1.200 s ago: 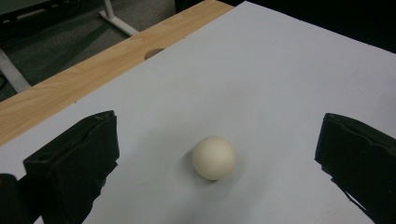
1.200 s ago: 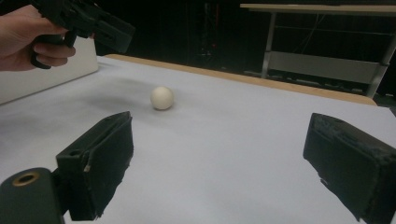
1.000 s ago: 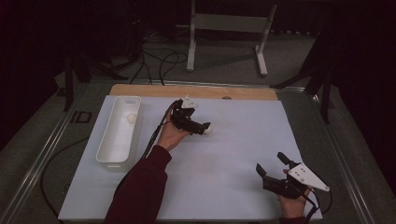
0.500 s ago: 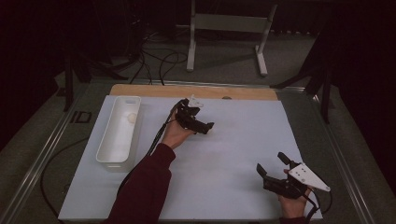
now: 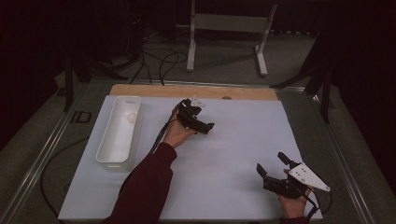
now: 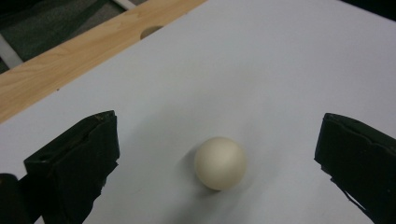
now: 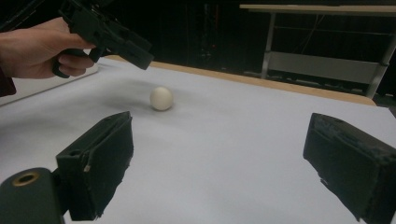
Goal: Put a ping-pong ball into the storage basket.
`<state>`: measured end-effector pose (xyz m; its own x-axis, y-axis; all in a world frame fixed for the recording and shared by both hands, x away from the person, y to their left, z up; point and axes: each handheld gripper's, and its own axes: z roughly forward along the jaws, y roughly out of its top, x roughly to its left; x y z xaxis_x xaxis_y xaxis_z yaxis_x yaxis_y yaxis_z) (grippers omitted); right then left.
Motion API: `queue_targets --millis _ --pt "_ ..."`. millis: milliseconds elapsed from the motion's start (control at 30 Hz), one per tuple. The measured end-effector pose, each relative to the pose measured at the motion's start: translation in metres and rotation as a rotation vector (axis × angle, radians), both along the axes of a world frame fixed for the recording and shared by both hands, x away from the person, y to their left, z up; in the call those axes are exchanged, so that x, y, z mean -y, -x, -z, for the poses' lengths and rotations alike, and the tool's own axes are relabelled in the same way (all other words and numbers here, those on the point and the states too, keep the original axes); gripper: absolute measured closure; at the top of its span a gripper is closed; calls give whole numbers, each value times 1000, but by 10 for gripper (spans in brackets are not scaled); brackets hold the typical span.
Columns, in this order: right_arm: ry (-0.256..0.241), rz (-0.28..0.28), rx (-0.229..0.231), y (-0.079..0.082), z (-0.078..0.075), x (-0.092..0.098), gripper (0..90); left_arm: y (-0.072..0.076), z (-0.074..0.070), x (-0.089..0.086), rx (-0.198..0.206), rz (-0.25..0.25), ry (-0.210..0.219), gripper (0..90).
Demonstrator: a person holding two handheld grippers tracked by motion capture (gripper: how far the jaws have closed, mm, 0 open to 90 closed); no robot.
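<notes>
**Lining up on the loose ball**

I am in the approach step: my left tongs hang over the cream ball, spread wide, with nothing between them yet. In the left gripper view the ball sits on the white table between my two black jaws, a little nearer the left one, and apart from both. In the right gripper view I see that same ball lying just beyond the left tongs, which are tilted down toward it from above.

My right tongs rest near the front right corner of the table, also spread, holding nothing, well apart from the ball.

What comes next, as I judge it: I lower the left tongs until the jaws flank the ball at its widest part, centre it, then close gently. A round thing on a smooth sheet could squirt away if one jaw touches first.

A ball has no long axis and points nowhere, so any angle of grasp serves equally.

The white tray lies to the left, its long axis running away from me, with another small ball near its far end; that looks like the likely destination.
</notes>
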<state>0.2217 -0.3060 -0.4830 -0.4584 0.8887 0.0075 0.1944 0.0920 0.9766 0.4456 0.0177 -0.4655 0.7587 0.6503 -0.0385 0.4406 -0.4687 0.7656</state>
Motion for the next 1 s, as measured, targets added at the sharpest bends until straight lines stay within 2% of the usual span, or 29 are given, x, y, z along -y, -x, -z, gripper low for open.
queue_targets --millis 333,567,1000 --pt "-2 0 2 0 0 0 82 -4 10 6 -29 1 -8 6" --pt "-2 0 2 0 0 1 82 -7 9 12 -39 9 -31 6" --pt "-6 4 2 0 0 1 82 -11 14 25 -71 10 -105 15"
